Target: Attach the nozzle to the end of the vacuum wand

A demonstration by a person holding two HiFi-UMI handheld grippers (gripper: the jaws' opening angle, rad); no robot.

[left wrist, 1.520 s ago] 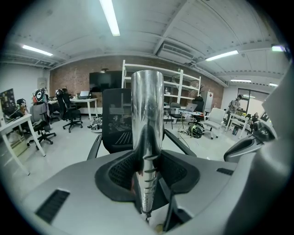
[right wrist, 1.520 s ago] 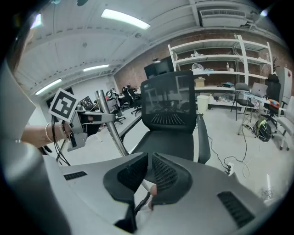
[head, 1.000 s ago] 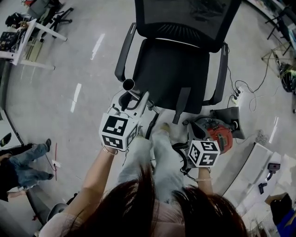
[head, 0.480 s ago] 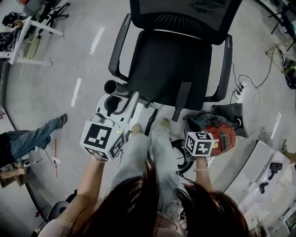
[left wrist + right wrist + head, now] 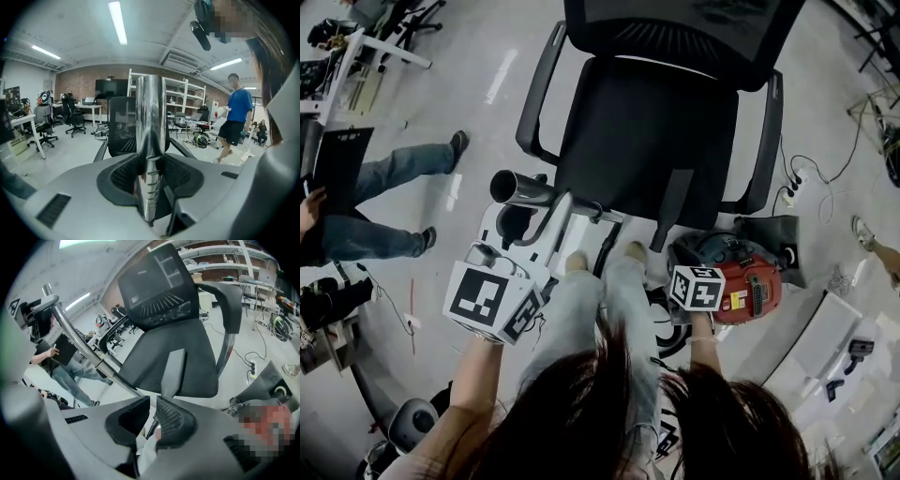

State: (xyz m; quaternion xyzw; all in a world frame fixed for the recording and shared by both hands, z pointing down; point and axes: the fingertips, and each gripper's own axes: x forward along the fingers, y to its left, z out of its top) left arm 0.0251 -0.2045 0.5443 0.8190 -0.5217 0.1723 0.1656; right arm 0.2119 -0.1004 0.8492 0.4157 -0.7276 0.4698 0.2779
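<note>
Vacuum wand (image 5: 151, 108) clamped between left gripper (image 5: 150, 165) jaws; right gripper (image 5: 151, 407) jaws closed, empty, apart from wand.

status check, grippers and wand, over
Left gripper shut on wand. Right gripper shut, empty. Nozzle lying on chair seat, not yet fitted. Nothing seen in the way.

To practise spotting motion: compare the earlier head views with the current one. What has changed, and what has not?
The right claw has sunk lower beside the red vacuum body, shut and empty. The bystander at left has walked up the picture. Unchanged: the left claw stays shut on the metal wand; the office chair has not moved.
</note>
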